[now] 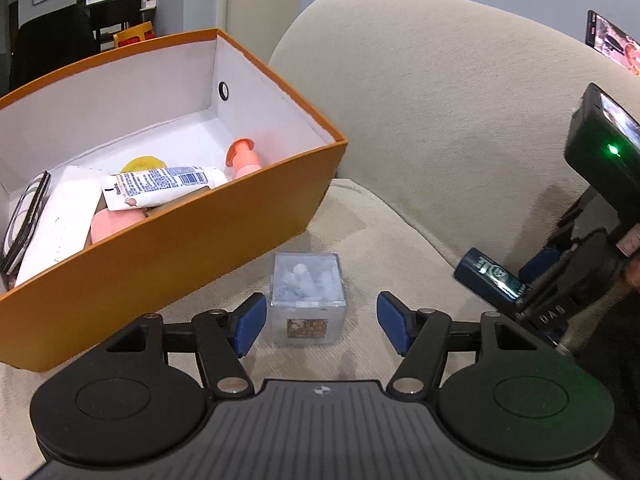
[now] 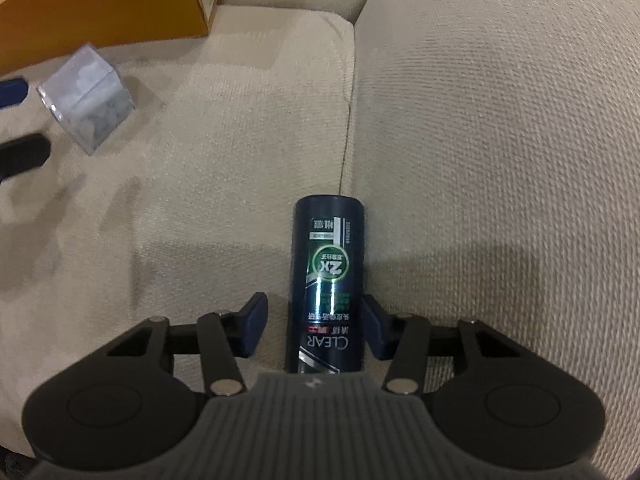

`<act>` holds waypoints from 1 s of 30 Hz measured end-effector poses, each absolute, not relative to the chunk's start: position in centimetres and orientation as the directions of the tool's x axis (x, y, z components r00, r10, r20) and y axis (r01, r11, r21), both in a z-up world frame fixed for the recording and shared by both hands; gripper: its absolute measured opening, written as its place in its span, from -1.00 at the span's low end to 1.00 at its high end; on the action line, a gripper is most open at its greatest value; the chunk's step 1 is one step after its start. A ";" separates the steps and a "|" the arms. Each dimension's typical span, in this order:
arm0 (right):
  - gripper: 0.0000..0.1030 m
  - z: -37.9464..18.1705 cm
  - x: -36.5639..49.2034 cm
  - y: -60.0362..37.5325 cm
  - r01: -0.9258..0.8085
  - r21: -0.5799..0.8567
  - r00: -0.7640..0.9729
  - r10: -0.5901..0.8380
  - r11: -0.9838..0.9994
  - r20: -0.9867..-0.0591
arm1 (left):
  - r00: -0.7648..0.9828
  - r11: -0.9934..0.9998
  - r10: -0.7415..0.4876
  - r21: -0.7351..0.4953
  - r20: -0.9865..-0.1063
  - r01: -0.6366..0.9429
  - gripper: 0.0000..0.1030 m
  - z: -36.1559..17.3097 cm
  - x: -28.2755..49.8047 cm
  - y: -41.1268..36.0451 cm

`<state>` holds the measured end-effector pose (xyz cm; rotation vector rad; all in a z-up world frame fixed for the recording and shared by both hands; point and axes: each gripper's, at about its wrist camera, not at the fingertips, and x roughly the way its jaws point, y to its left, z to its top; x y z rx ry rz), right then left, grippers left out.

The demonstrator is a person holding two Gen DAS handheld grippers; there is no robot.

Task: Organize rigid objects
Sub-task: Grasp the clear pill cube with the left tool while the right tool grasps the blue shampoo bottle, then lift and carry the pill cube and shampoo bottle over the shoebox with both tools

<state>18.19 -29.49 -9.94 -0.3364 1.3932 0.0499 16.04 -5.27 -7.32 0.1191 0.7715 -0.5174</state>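
Left gripper (image 1: pixel 320 326) wide open, holding nothing; clear cube (image 1: pixel 306 304) sits on the sofa seat (image 1: pixel 384 240) between its pads, left pad almost touching, gap on the right. Orange box (image 1: pixel 168 240) is just left of the cube, open top, free room in the far end. Right gripper (image 2: pixel 314 326) open around the dark bottle (image 2: pixel 328 280), long axis pointing straight ahead along the fingers, right pad touching or nearly, left pad apart, so not gripped yet. Backrest (image 2: pixel 500 120) close on the right
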 end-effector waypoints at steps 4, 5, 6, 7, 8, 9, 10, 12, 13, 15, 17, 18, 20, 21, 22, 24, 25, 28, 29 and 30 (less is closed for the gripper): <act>0.02 -10.6 18.4 -29.0 -0.265 -0.223 0.169 -0.182 0.938 -0.969 | 0.598 0.868 -0.395 -0.070 -0.697 0.491 0.45 -7.8 16.5 -5.8; 0.02 -10.8 18.5 -28.9 -0.269 -0.223 0.165 -0.183 0.937 -0.969 | 0.598 0.868 -0.392 -0.065 -0.699 0.492 0.45 -8.0 16.6 -6.0; 0.00 -10.9 18.6 -28.9 -0.272 -0.223 0.163 -0.184 0.936 -0.969 | 0.598 0.868 -0.388 -0.060 -0.701 0.492 0.45 -8.2 16.8 -6.2; -0.01 -11.0 18.7 -28.9 -0.275 -0.221 0.159 -0.183 0.936 -0.970 | 0.599 0.869 -0.383 -0.054 -0.703 0.491 0.45 -8.3 16.9 -6.4; -0.02 -11.1 18.9 -28.8 -0.279 -0.219 0.155 -0.181 0.935 -0.971 | 0.600 0.870 -0.378 -0.049 -0.705 0.490 0.45 -8.5 17.0 -6.6; -0.04 -11.3 19.0 -28.8 -0.284 -0.216 0.151 -0.179 0.934 -0.972 | 0.602 0.872 -0.371 -0.043 -0.707 0.487 0.45 -8.6 17.2 -6.8; -0.09 -11.4 19.2 -28.8 -0.286 -0.210 0.147 -0.174 0.935 -0.974 | 0.602 0.873 -0.367 -0.039 -0.709 0.485 0.45 -8.8 17.2 -7.0; -0.14 -11.6 19.5 -29.1 -0.280 -0.189 0.139 -0.155 0.941 -0.978 | 0.608 0.876 -0.362 -0.036 -0.707 0.480 0.21 -9.0 17.2 -7.1; -0.21 -11.6 19.7 -29.4 -0.273 -0.173 0.136 -0.140 0.946 -0.981 | 0.620 0.883 -0.351 -0.028 -0.701 0.469 0.02 -9.0 17.2 -7.1; -0.32 -11.2 19.6 -30.0 -0.247 -0.148 0.143 -0.115 0.958 -0.983 | 0.623 0.886 -0.355 -0.039 -0.697 0.461 0.02 -9.0 17.1 -6.8; -0.33 -10.9 19.4 -30.2 -0.233 -0.136 0.156 -0.101 0.963 -0.983 | 0.621 0.886 -0.357 -0.043 -0.698 0.461 0.02 -8.9 16.7 -6.5; -0.33 -10.8 19.2 -30.1 -0.236 -0.136 0.163 -0.099 0.962 -0.982 | 0.621 0.886 -0.355 -0.039 -0.699 0.462 0.02 -8.9 16.5 -6.4; -0.33 -10.4 19.0 -29.8 -0.246 -0.135 0.178 -0.092 0.960 -0.980 | 0.620 0.887 -0.350 -0.037 -0.702 0.459 0.02 -8.8 15.9 -6.0; -0.33 -10.3 18.8 -29.6 -0.250 -0.132 0.186 -0.086 0.959 -0.979 | 0.618 0.889 -0.349 -0.040 -0.704 0.457 0.02 -8.8 15.5 -5.6; -0.33 -10.0 18.6 -29.8 -0.257 -0.129 0.197 -0.078 0.958 -0.977 | 0.617 0.890 -0.347 -0.041 -0.707 0.453 0.02 -8.7 15.0 -5.1; -0.33 -9.5 18.2 -29.1 -0.267 -0.120 0.218 -0.061 0.956 -0.974 | 0.618 0.898 -0.335 -0.041 -0.711 0.439 0.02 -8.5 14.2 -3.9; -0.33 -9.3 18.0 -28.7 -0.276 -0.113 0.229 -0.048 0.955 -0.972 | 0.618 0.900 -0.331 -0.042 -0.713 0.433 0.02 -8.5 13.7 -3.3; -0.34 -8.6 17.3 -26.7 -0.317 -0.047 0.249 0.035 0.947 -0.968 | 0.619 0.910 -0.314 -0.042 -0.720 0.412 0.02 -8.3 11.5 -1.2; -0.34 -8.4 17.1 -25.9 -0.335 -0.015 0.248 0.073 0.942 -0.966 | 0.621 0.915 -0.304 -0.040 -0.722 0.402 0.02 -8.1 10.7 -0.4; -0.34 -8.4 16.9 -24.8 -0.353 0.010 0.249 0.104 0.936 -0.963 | 0.623 0.918 -0.295 -0.036 -0.725 0.394 0.02 -8.0 10.0 0.3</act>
